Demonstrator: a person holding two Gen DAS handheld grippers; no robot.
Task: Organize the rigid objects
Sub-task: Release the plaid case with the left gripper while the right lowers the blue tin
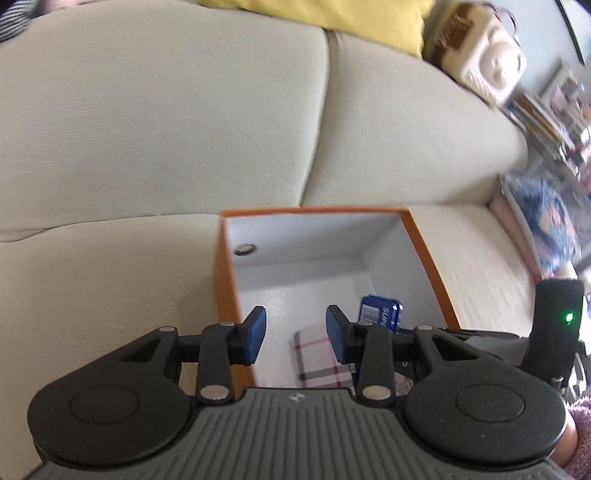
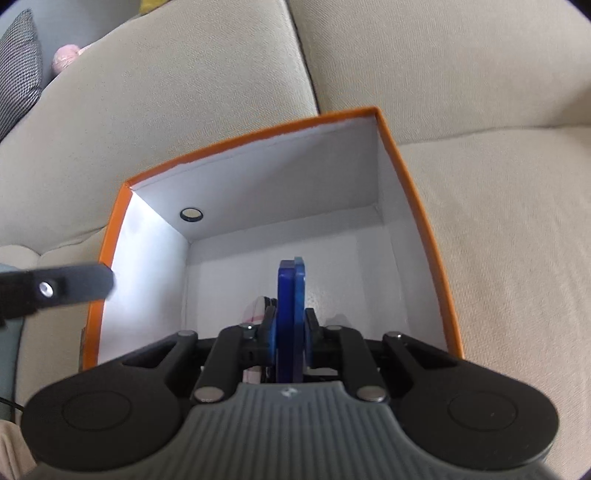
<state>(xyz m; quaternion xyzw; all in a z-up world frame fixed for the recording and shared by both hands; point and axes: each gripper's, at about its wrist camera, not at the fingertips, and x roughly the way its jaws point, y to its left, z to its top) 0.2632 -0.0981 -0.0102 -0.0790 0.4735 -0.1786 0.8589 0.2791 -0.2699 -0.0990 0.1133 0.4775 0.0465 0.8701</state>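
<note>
An orange box (image 1: pixel 428 254) with a white inside stands open on a beige sofa; it also shows in the right wrist view (image 2: pixel 424 218). My right gripper (image 2: pixel 290 325) is shut on a flat blue tin (image 2: pixel 290 295), held on edge over the box's inside. The tin shows in the left wrist view (image 1: pixel 380 312) too. My left gripper (image 1: pixel 295 328) is open and empty above the box's near left side. A plaid item (image 1: pixel 319 354) lies on the box floor below it.
The beige sofa seat (image 2: pixel 517 240) and back cushions (image 1: pixel 166 110) surround the box. A yellow cushion (image 1: pixel 332 14) and a cream plush bag (image 1: pixel 480 55) sit at the back right. A grey patterned cushion (image 2: pixel 18 66) is at the far left.
</note>
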